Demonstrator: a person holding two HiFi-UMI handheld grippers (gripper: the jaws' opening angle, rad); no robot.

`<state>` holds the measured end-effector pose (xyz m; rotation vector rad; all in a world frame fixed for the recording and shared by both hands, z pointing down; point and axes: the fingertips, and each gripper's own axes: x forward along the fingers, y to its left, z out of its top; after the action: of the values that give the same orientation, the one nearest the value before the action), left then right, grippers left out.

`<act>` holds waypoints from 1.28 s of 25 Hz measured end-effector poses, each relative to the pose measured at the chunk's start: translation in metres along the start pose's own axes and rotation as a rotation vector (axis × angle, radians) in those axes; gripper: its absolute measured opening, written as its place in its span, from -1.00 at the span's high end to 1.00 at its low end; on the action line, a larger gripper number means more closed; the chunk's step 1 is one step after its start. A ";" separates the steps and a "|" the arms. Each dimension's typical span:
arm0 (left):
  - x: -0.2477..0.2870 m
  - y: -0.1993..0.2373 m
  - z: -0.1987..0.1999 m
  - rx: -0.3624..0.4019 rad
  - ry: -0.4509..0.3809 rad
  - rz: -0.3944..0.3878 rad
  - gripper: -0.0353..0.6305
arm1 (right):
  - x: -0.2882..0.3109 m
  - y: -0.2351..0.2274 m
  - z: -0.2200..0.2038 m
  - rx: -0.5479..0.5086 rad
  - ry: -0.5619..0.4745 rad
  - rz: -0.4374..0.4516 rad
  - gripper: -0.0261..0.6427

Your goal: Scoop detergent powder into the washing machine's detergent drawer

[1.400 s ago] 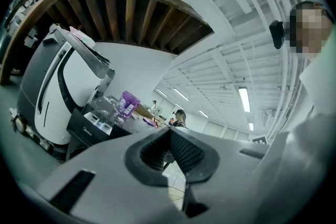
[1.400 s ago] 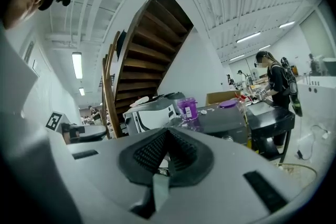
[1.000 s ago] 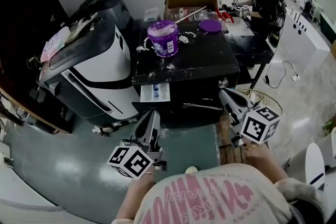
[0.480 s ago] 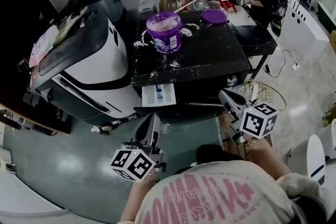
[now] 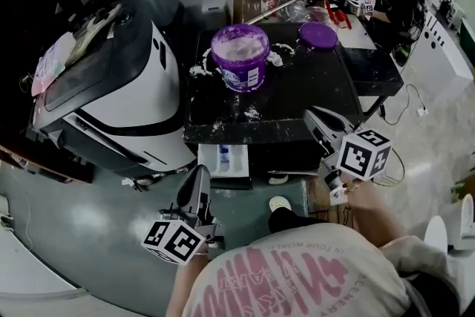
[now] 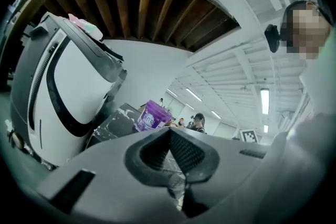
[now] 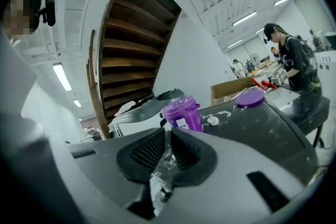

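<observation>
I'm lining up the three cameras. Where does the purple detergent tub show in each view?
Head view: purple tub, upper centre.
Left gripper view: tub at centre, slightly left, small.
Right gripper view: tub at centre, slightly right.
Shared landmark: the dark powder-dusted top on which it stands.

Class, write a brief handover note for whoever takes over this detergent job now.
Left tool: shut, empty.
Right tool: jaws have just been opening, slightly apart, nothing between.
Purple detergent tub: open on the washing machine top, powder spilled around; purple lid behind it.
Detergent drawer: pulled out.
Done: tub and drawer open.
Left: scoop powder into drawer; neither tool holds a scoop.
</observation>
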<state>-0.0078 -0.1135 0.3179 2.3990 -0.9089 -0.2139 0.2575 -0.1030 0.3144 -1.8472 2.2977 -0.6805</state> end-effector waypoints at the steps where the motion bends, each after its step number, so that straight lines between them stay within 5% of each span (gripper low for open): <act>1: 0.008 0.004 0.004 0.001 -0.006 0.013 0.89 | 0.011 -0.005 0.009 -0.008 -0.002 0.010 0.82; 13: 0.058 0.038 0.042 0.001 -0.109 0.166 0.89 | 0.121 -0.045 0.078 -0.087 0.024 0.145 0.78; 21: 0.043 0.058 0.055 0.003 -0.182 0.292 0.89 | 0.183 -0.049 0.105 -0.413 0.214 0.229 0.74; 27: 0.028 0.068 0.054 -0.012 -0.211 0.362 0.89 | 0.221 -0.054 0.090 -0.682 0.469 0.273 0.63; 32: 0.017 0.072 0.048 -0.023 -0.222 0.406 0.89 | 0.239 -0.058 0.082 -0.864 0.586 0.289 0.62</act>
<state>-0.0509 -0.1904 0.3191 2.1400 -1.4617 -0.3350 0.2795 -0.3610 0.3090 -1.6103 3.5740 -0.1809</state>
